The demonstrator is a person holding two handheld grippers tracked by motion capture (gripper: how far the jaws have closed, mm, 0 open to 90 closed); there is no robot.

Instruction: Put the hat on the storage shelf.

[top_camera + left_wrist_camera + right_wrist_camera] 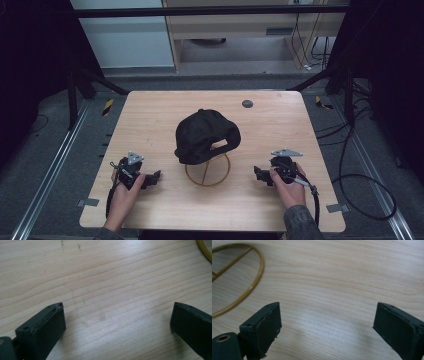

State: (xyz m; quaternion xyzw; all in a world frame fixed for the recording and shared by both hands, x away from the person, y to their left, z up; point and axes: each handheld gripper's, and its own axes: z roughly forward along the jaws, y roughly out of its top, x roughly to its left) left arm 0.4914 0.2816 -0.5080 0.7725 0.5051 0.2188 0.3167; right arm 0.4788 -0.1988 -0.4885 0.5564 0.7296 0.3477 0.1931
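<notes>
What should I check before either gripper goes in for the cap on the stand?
1. Left gripper open: ok, jaws stand wide apart with nothing between them.
2. Right gripper open: ok, jaws wide apart over bare wood.
3. Black cap seated on the gold wire stand: ok, it sits on top, tilted toward the left side.
4. Path to the cap: ok, bare table lies between each gripper and the stand.
5. Stand base flat on the table: ok, its ring lies on the wood.
6. How firmly the cap sits on the stand: cannot tell.
</notes>
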